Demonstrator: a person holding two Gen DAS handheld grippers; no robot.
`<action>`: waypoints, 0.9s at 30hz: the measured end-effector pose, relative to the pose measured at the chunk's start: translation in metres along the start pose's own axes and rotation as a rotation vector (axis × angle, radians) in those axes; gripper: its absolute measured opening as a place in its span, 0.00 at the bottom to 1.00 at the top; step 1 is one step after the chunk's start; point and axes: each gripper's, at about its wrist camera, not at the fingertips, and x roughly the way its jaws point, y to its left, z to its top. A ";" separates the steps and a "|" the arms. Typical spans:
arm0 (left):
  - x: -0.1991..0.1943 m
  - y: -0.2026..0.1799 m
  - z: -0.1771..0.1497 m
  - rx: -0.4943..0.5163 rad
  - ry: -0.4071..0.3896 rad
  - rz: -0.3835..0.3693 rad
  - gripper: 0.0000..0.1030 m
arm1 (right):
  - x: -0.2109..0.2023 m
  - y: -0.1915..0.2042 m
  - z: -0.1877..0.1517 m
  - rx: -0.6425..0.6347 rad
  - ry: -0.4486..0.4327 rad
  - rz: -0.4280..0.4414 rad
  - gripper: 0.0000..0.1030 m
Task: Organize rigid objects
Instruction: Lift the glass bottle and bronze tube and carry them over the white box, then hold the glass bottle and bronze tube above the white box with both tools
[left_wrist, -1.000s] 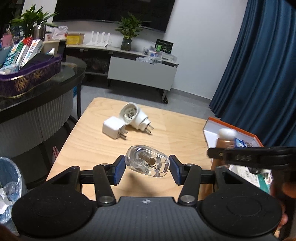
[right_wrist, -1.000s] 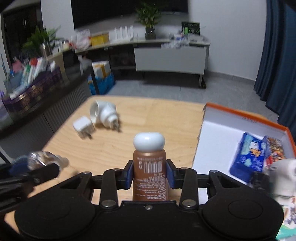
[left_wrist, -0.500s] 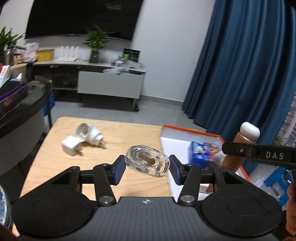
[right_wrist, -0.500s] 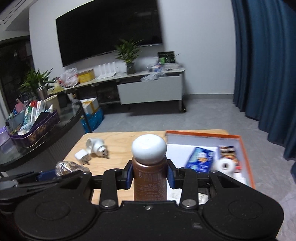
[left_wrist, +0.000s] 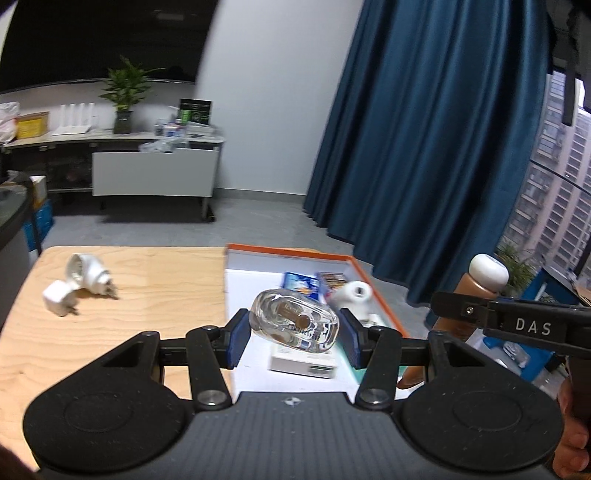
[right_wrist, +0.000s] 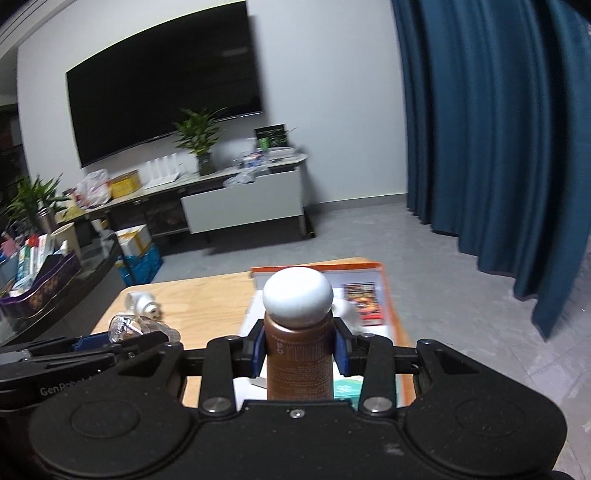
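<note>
Left wrist: left gripper (left_wrist: 293, 338) clamps clear bottle (left_wrist: 294, 324) over box (left_wrist: 255, 266), probably for dropping in.
Right gripper (right_wrist: 300, 349): squeezing brown bottle (right_wrist: 298, 354) upright.

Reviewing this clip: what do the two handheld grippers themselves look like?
Both are matte black plastic with two round discs on the body, silver screws at the linkage arms and blue pads inside the fingers. The left gripper shows "GenRobot"-style lettering on its side; the right gripper bears white "DAS" lettering. No cables or sleeves show.

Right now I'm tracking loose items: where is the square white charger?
Left wrist view, far left: the square white charger lies on the wooden table, beside the round white plug.
</note>
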 end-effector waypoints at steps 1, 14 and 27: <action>0.002 -0.004 -0.001 0.007 0.002 -0.005 0.50 | -0.002 -0.005 -0.001 0.006 -0.003 -0.008 0.43; 0.015 -0.027 -0.005 0.036 0.005 -0.040 0.50 | -0.012 -0.039 -0.012 0.050 -0.021 -0.036 0.43; 0.020 -0.032 -0.006 0.040 0.004 -0.033 0.50 | -0.008 -0.039 -0.014 0.052 -0.010 -0.032 0.43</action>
